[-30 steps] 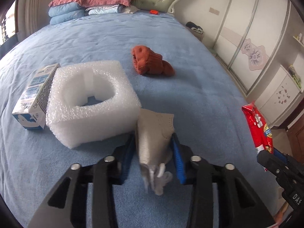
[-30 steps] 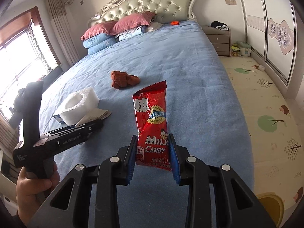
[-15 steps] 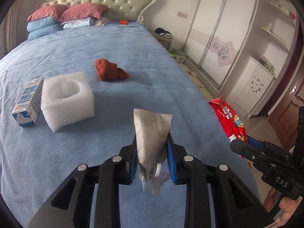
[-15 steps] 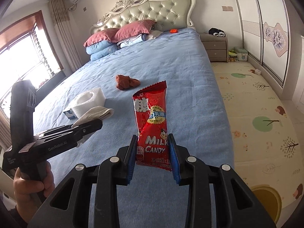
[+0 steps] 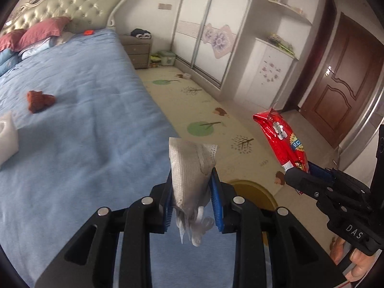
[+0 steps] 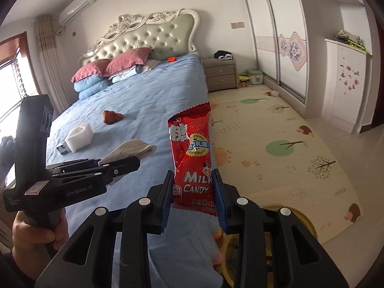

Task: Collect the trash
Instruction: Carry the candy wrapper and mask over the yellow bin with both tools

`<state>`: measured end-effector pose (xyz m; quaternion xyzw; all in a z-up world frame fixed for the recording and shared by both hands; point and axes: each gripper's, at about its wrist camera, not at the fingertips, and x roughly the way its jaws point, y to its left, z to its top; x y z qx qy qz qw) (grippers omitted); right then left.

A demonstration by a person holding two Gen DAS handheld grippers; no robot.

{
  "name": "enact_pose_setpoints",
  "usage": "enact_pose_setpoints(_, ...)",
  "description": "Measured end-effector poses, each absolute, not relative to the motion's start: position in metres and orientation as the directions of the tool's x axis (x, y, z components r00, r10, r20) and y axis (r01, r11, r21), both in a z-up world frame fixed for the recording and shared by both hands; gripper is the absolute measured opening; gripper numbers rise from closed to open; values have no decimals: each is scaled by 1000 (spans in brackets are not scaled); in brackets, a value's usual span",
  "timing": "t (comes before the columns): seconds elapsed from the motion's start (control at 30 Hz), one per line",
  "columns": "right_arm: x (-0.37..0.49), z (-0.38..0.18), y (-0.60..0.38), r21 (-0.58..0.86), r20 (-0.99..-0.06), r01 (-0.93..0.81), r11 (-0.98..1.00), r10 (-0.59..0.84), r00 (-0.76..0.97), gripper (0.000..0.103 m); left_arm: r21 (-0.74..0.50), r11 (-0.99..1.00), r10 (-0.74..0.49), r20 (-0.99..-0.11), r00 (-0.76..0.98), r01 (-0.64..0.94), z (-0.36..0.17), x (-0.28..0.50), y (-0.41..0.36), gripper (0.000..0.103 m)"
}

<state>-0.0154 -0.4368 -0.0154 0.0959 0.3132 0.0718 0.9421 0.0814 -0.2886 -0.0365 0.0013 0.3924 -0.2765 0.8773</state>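
Observation:
My left gripper (image 5: 192, 180) is shut on a grey-white face mask (image 5: 189, 168) and holds it upright over the bed's right edge. My right gripper (image 6: 192, 180) is shut on a red milk candy wrapper (image 6: 192, 153), held in the air. In the left wrist view the candy wrapper (image 5: 283, 141) and right gripper show at the right. In the right wrist view the left gripper (image 6: 129, 162) with the mask (image 6: 130, 150) shows at the left. A yellow round container (image 5: 252, 192) sits on the floor just below both grippers.
On the blue bed (image 6: 148, 100) lie a white foam block (image 6: 80, 136), a small carton (image 6: 63, 149) and a rust-brown cloth (image 6: 111, 117). A play mat (image 6: 276, 148) covers the floor. A nightstand (image 6: 220, 74), wardrobe (image 6: 285, 48) and brown door (image 5: 340, 84) stand beyond.
Both grippers have swung right and away from the bed, still holding the mask and the candy wrapper. The foam block and carton have dropped back; the floor and yellow container have come into view.

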Motion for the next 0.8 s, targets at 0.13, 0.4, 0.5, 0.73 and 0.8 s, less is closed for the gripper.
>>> enact_pose_setpoints(0.13, -43, -36, -478, 238, -603, 22, 971, 130, 787, 31, -227, 799, -524, -718, 459, 557, -49, 71, -337, 29)
enact_pose_setpoints(0.4, -73, -75, -538, 262, -662, 176, 949, 44, 748, 32, -261, 724, -538, -793, 286, 639, -86, 67, -418, 29)
enact_pose_setpoints(0.5, -77, -86, -551, 243, -680, 209, 947, 13, 733, 32, -247, 720, -520, -811, 268, 648, -100, 66, -439, 29)
enact_pose_setpoints(0.73, -78, -110, -583, 255, -716, 278, 926, -12, 698, 32, -210, 720, -474, -845, 248, 661, -118, 70, -468, 29)
enact_pose_setpoints(0.8, -76, -117, -587, 264, -724, 283, 922, -4, 689, 32, -200, 719, -468, -848, 250, 666, -119, 72, -474, 30)
